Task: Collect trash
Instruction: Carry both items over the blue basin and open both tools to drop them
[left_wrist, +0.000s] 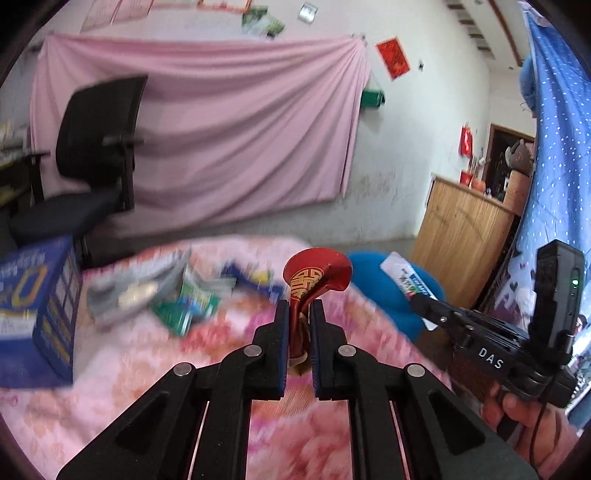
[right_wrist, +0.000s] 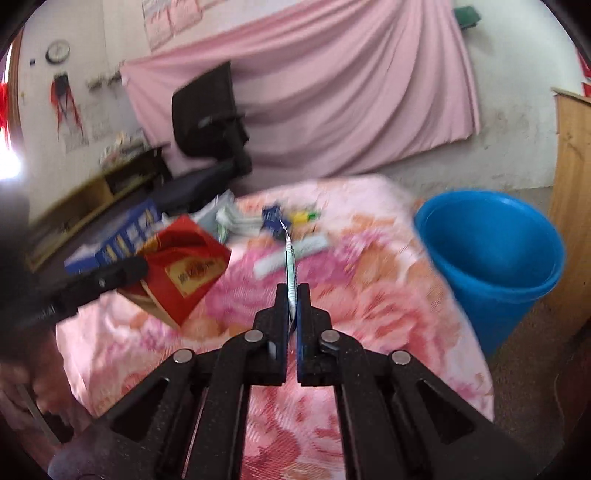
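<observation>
My left gripper (left_wrist: 298, 308) is shut on a crushed red and gold box (left_wrist: 314, 284) and holds it above the pink floral bed; the box also shows in the right wrist view (right_wrist: 184, 266). My right gripper (right_wrist: 293, 291) is shut on a thin white and green wrapper (right_wrist: 290, 266), seen edge-on; in the left wrist view the wrapper (left_wrist: 410, 280) hangs in front of the blue bin (left_wrist: 391, 291). The blue bin (right_wrist: 495, 258) stands open on the floor right of the bed. More trash (left_wrist: 184, 299) lies at the bed's far end.
A blue carton (left_wrist: 37, 314) sits at the bed's left edge. A black office chair (left_wrist: 99, 155) stands behind the bed before a pink sheet. A wooden cabinet (left_wrist: 465, 251) is behind the bin. A low desk (right_wrist: 92, 192) is at left.
</observation>
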